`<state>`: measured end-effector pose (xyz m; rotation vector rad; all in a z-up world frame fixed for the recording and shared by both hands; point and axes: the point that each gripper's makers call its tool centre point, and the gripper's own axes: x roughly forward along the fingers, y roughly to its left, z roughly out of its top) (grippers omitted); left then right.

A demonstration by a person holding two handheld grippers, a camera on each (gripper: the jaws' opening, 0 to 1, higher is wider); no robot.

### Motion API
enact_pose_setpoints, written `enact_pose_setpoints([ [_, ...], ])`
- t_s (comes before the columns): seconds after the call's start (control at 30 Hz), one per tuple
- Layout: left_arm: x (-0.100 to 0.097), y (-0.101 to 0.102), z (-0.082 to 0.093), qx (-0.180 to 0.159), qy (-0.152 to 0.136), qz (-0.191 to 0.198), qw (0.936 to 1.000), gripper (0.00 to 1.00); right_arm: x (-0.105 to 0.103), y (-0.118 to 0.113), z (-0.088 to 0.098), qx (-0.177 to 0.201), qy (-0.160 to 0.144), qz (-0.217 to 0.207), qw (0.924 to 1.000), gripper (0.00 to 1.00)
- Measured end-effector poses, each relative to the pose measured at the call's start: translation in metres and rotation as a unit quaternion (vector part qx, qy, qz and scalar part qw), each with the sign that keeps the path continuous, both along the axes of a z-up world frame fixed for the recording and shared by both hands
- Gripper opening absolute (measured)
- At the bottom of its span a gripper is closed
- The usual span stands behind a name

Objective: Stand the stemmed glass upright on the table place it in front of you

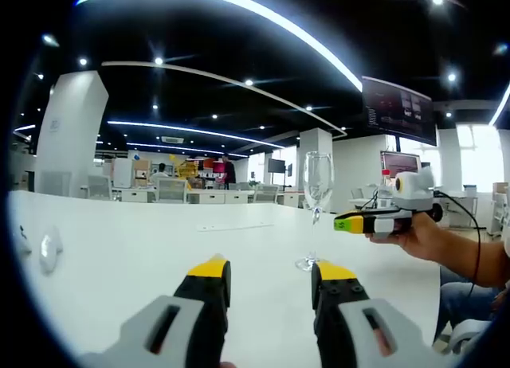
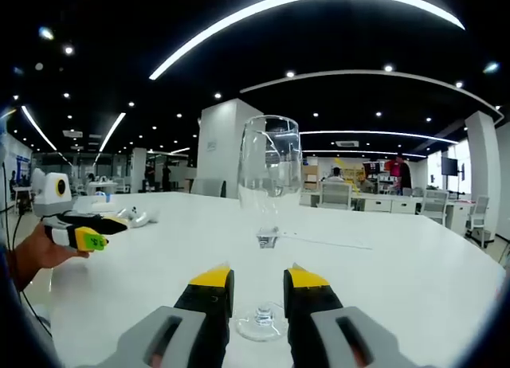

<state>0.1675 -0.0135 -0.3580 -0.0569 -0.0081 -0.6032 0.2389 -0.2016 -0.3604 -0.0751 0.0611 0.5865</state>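
A clear stemmed glass stands upright on the white table, its foot just ahead of my left gripper's right jaw. My left gripper is open with nothing between its yellow tips. In the left gripper view a hand holds my right gripper level at stem height, just right of the stem. In the right gripper view the glass rises close in front, and its thin stem shows in the gap of my right gripper, touching neither jaw. My left gripper comes in from the left.
Small white objects lie on the table at the left, also seen as small white objects in the right gripper view. A thin flat strip lies mid-table. The table's curved edge falls away to the right. Desks and chairs stand beyond.
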Motion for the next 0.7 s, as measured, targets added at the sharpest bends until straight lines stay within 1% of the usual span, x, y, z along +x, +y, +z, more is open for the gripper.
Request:
enact_pose_setpoints([
  [0.2,0.0,0.002,0.0,-0.001,-0.001,0.0,1.0,0.41,0.008,0.008,-0.002,-0.005,0.001,0.004,1.0,0.28],
  [0.47,0.001,0.004,0.001,-0.002,-0.002,0.001,1.0,0.41,0.018,0.013,-0.006,-0.007,0.004,0.005,1.0,0.28],
  [0.7,0.001,0.004,0.001,-0.001,-0.001,0.001,1.0,0.41,0.027,0.017,-0.005,-0.008,0.003,0.006,0.9999,0.28],
])
